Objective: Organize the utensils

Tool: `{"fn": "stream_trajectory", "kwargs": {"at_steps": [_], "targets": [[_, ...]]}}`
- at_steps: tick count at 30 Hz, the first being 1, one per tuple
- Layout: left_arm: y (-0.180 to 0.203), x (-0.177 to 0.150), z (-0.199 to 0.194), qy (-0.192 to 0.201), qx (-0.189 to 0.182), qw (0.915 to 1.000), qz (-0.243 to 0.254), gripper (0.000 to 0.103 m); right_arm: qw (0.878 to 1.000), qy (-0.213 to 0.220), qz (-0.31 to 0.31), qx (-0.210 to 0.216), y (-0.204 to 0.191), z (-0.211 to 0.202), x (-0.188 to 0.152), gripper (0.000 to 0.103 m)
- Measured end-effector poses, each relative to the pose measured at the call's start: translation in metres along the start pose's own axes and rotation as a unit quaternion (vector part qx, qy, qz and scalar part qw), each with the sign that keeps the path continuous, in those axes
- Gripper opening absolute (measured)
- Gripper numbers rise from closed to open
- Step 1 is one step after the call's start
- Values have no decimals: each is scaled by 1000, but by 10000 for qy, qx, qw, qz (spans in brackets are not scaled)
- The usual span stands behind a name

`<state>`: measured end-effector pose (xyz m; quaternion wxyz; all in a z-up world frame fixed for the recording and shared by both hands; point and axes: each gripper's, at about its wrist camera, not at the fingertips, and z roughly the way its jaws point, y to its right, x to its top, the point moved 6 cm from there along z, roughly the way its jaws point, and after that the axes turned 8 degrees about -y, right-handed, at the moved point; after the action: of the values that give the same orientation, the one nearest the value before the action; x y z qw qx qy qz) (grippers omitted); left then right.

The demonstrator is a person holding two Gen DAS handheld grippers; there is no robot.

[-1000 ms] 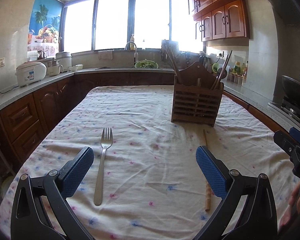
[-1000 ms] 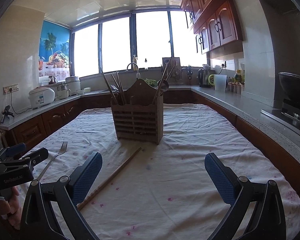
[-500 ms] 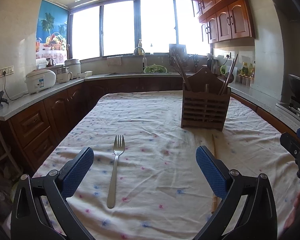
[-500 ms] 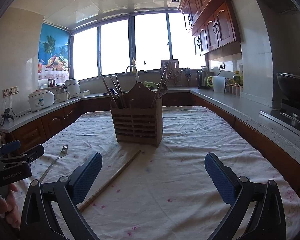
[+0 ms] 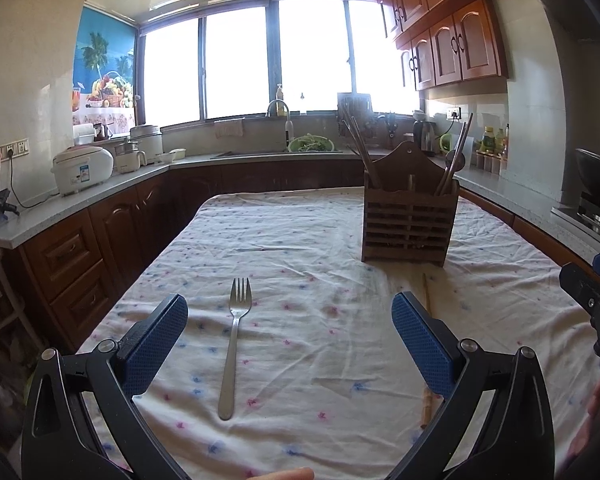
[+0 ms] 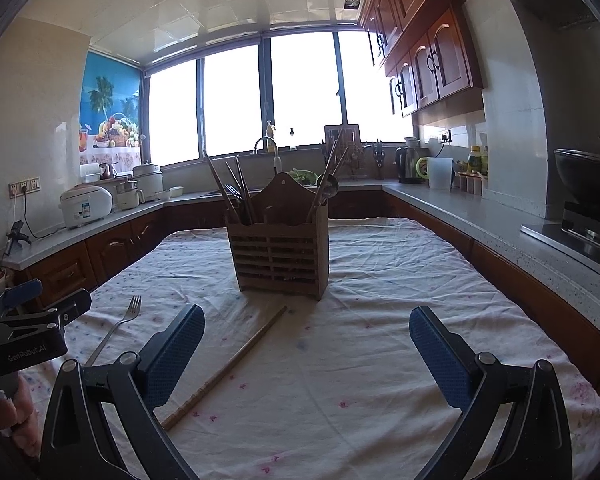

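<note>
Fork [image 5: 234,342] now sits closer and more centred between your wide-apart left gripper [image 5: 290,338] than a second ago, chopstick [image 6: 228,364] lies just inside your spread, empty right gripper [image 6: 306,352], holder [image 6: 280,240] beyond on the counter [image 6: 380,288] — you're lining up, nothing grasped.
</note>
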<state>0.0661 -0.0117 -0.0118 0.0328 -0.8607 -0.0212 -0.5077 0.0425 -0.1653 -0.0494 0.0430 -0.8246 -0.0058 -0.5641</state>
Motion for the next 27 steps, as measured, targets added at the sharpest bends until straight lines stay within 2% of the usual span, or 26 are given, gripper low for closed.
{"fn": "stream_trajectory", "kwargs": {"at_steps": [8, 27], "targets": [[3, 4, -6, 112, 11, 9999, 72, 103, 9999, 145, 13, 38, 0, -6, 6, 103], [7, 6, -8, 131, -19, 9998, 134, 103, 9998, 192, 21, 113, -3, -9, 10, 103]]}}
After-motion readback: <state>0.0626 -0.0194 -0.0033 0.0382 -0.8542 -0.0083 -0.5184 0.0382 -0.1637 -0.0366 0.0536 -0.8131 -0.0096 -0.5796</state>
